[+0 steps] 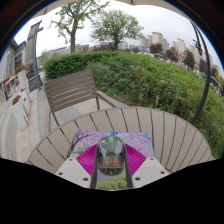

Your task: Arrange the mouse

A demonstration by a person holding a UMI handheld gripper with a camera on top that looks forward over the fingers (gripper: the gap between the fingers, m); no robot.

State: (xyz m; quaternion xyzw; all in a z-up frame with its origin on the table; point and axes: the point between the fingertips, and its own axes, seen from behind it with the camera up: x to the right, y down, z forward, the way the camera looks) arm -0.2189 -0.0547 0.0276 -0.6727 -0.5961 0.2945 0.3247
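Although the scene is outdoors, the working area is small: a round slatted wooden worktop [150,135], with a wooden bench [72,90] beyond it, a hedge [140,70] behind that, and trees and apartment blocks on the skyline. The computer mouse [110,153] sits between the two magenta pads [87,160] of the tool [111,168], over a patterned mouse mat [125,140] that lies on the worktop. The tool is narrowed about the mouse, the pads appearing to bear on both its flanks — a grip, by this judgement, though whether the mouse is lifted or resting on the mat cannot be told.

Handling, as judged: the mouse is a light, rigid plastic shell with smooth, curved sides, so it is likely to slip forward or twist if pinched near its tapered end. The better hold is across the flanks at mid-body, where the sides run nearest to parallel. Its buttons and wheel are the delicate parts — moderate pressure should suffice. No cable can be made out.

Containers: none is visible on the worktop; the mat is the only evident receiving surface.
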